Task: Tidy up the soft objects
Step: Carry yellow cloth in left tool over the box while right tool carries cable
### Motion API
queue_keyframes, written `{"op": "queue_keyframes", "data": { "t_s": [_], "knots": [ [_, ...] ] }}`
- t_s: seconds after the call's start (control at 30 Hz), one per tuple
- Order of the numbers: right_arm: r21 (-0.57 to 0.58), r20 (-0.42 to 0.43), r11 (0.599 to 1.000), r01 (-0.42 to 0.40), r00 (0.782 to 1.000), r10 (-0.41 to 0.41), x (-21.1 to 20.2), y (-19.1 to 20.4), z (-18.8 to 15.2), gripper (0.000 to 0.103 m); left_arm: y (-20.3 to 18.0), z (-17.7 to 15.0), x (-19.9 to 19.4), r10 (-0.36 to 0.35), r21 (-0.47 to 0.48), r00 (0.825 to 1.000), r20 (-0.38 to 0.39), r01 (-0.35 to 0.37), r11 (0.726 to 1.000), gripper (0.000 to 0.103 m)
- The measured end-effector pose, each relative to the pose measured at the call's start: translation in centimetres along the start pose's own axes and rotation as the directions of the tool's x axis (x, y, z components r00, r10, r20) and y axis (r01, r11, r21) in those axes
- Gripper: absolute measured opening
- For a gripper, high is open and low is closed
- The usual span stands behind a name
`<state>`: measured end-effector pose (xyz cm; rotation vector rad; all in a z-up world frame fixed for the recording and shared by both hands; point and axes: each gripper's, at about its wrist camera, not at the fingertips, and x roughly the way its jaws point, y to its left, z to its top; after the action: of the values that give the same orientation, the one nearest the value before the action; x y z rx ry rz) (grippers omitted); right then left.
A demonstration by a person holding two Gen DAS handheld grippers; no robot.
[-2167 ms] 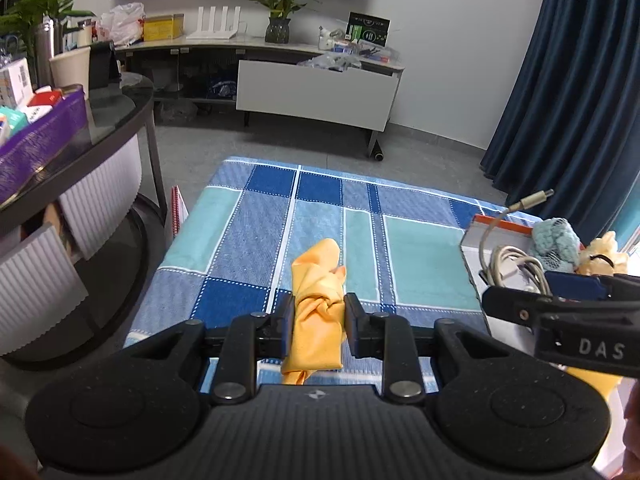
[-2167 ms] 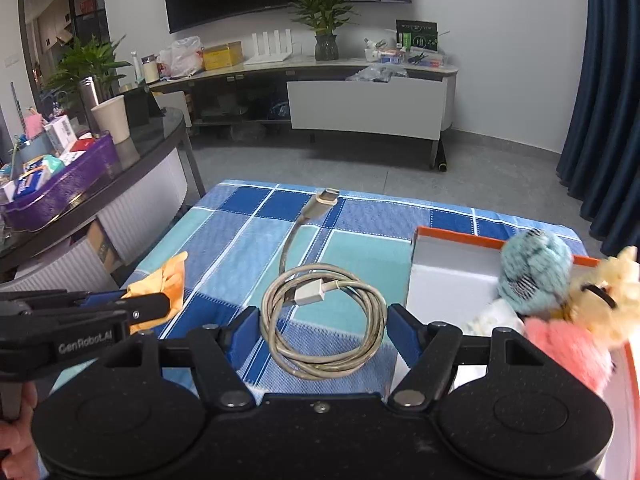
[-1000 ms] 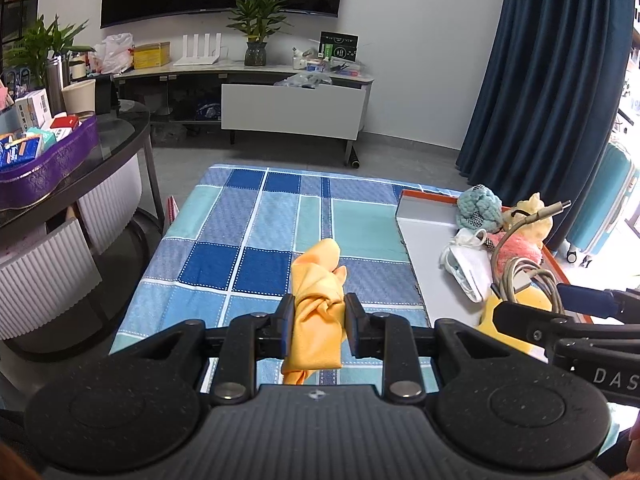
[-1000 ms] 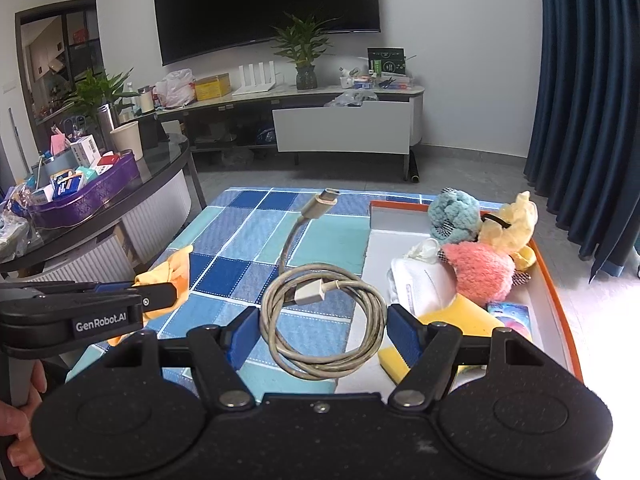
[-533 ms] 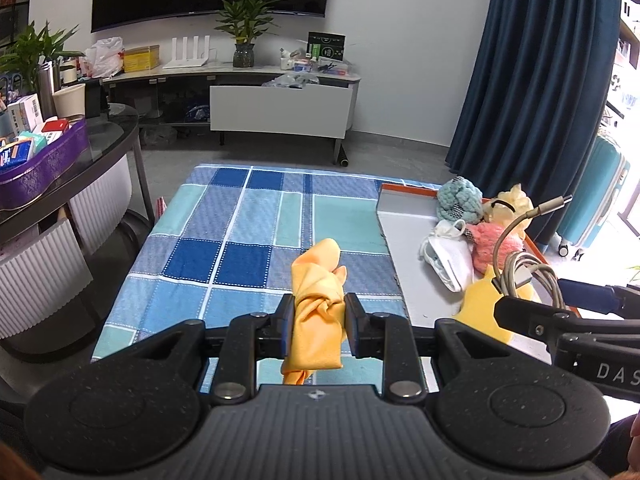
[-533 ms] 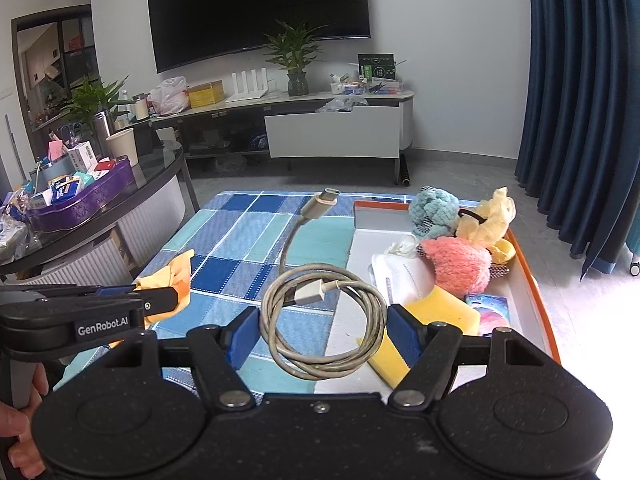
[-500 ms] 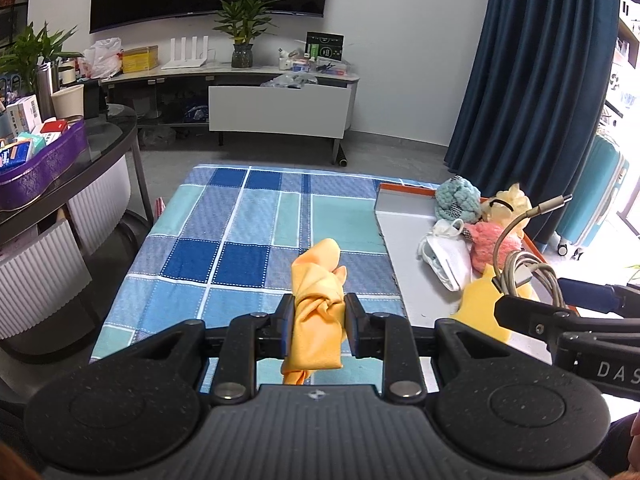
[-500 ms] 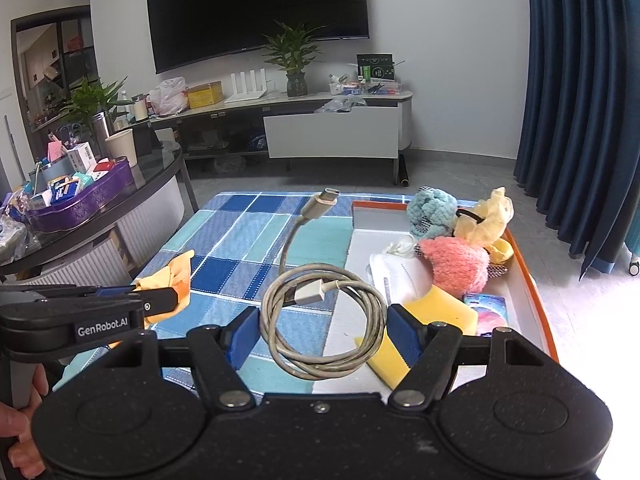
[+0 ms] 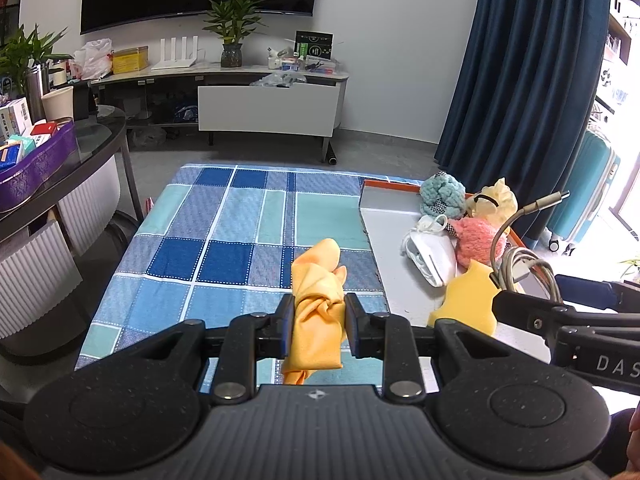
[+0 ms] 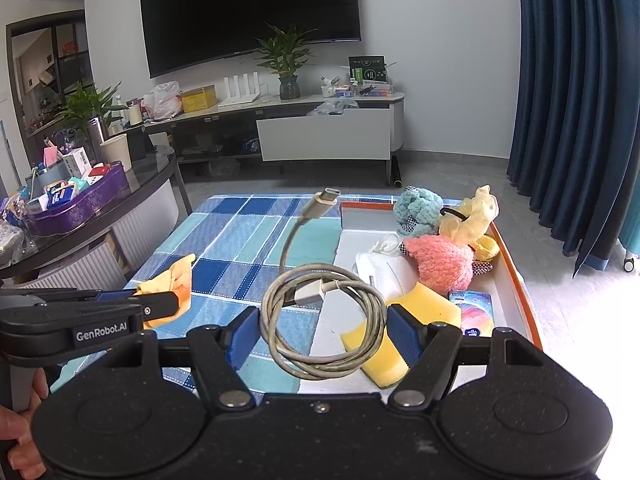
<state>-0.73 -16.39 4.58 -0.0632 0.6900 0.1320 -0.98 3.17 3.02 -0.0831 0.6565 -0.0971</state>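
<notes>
Left gripper (image 9: 316, 320): jaws clenched tight on an orange cloth (image 9: 316, 300), bunched and knotted betw. the pads, loose ends sticking out fwd and hanging below; cloth is held clear above the checked blue tablecloth (image 9: 224, 220), near its front edge. Right gripper (image 10: 322, 330): jaws wide apart but grasping a coiled grey cable (image 10: 320, 320), both blue pads bearing on the outer sides of the coil; one plug lies across the coil's top, the other end arcs up and fwd to a free USB-C tip. Coil hangs over the left rim of the tray, w/ tablecloth under its left half. Tray (image 10: 516, 276): white floor, orange rim, on the right part of the table, touching the cloth's right side. Contents, far to near: teal knitted ball (image 10: 418, 206) at the far end; pale yellow plush (image 10: 472, 216) just beside it to the right, w/ a black band across it; pink fuzzy ball (image 10: 440, 262) touching both; white face mask (image 10: 384, 268) left of the pink ball; yellow sponge (image 10: 424, 304) nearest, partly behind the cable and the right pad; small colourful packet (image 10: 472, 312) to the sponge's right against the rim. A person's hand (image 10: 16, 424) shows at lower left of the right wrist view, wrapped on the left gripper's handle. Bkgd: TV on wall, low console w/ potted plant, dark blue curtain right, purple basket (image 10: 80, 200) of boxes on a round glass table left
</notes>
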Motion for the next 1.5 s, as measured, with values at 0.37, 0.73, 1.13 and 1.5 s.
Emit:
{"op": "queue_keyframes", "data": {
  "t_s": [0.37, 0.73, 1.13, 1.5],
  "knots": [
    [0.003, 0.001, 1.000, 0.004, 1.000, -0.004, 0.0, -0.1, 0.0, 0.083, 0.0, 0.0, 0.0, -0.003, 0.000, 1.000, 0.001, 0.003, 1.000, 0.028],
    [0.007, 0.001, 1.000, 0.010, 1.000, -0.010, -0.1, -0.4, -0.1, 0.083, -0.3, 0.1, 0.1, -0.007, 0.005, 1.000, -0.001, 0.007, 1.000, 0.028],
    [0.016, 0.006, 1.000, 0.024, 1.000, -0.024, -0.5, -1.0, -0.2, 0.083, -0.9, 0.0, 0.2, -0.023, 0.011, 1.000, -0.003, 0.023, 1.000, 0.028],
    [0.033, 0.013, 0.998, 0.044, 0.999, -0.045, -1.1, -1.8, -0.2, 0.083, -2.0, 0.2, 0.3, -0.042, 0.029, 0.999, -0.004, 0.042, 0.999, 0.028]
  ]
}}
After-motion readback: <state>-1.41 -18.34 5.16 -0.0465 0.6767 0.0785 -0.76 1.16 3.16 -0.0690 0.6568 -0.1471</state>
